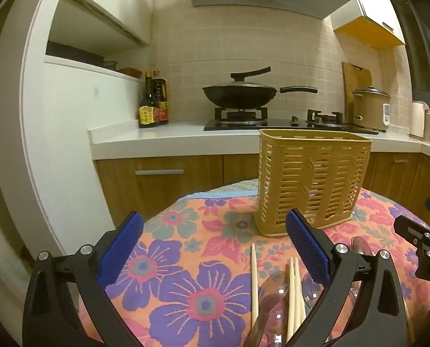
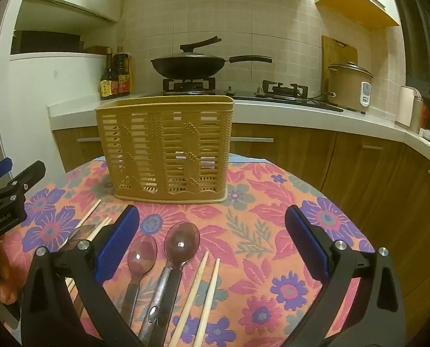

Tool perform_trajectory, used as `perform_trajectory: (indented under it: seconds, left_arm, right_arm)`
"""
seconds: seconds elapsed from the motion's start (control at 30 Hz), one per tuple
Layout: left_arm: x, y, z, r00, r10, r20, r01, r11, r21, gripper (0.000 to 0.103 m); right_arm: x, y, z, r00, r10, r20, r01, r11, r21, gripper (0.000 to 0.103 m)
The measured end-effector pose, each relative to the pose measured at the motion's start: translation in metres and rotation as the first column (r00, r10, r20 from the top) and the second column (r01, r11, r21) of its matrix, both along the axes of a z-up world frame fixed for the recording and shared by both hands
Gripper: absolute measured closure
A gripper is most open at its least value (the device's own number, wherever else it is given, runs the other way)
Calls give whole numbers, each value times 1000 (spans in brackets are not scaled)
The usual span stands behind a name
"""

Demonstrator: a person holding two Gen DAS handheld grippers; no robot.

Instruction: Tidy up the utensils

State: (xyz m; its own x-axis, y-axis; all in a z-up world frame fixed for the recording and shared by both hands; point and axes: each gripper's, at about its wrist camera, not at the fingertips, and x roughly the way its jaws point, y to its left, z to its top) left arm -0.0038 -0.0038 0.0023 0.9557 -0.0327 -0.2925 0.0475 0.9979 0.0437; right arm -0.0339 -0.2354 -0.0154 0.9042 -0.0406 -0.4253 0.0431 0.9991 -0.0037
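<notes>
A tan slotted utensil basket (image 2: 165, 150) stands upright on the floral tablecloth (image 2: 243, 231); it also shows in the left wrist view (image 1: 310, 182). Two metal spoons (image 2: 183, 240) (image 2: 142, 254) and a pair of chopsticks (image 2: 203, 295) lie in front of it, between my right gripper's (image 2: 212, 243) open, empty jaws. More chopsticks (image 2: 92, 219) lie to the left. My left gripper (image 1: 215, 248) is open and empty above chopsticks (image 1: 254, 283) and spoons (image 1: 275, 286). The right gripper's tip shows in the left wrist view (image 1: 417, 231).
Behind the table runs a kitchen counter (image 2: 272, 110) with a wok (image 2: 188, 63) on a gas stove, sauce bottles (image 2: 116, 75) and a rice cooker (image 2: 349, 86). Wooden cabinets (image 2: 359, 167) stand below. The left gripper shows at the right view's left edge (image 2: 9, 196).
</notes>
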Motion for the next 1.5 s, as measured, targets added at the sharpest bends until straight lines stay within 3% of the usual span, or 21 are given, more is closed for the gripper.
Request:
perform_trajectory:
  seconds: [1.5]
  left_arm:
    - [-6, 0, 2, 1000, 2, 25, -1, 1000, -13, 7]
  right_arm:
    - [1, 5, -2, 1000, 26, -2, -26, 1000, -13, 8]
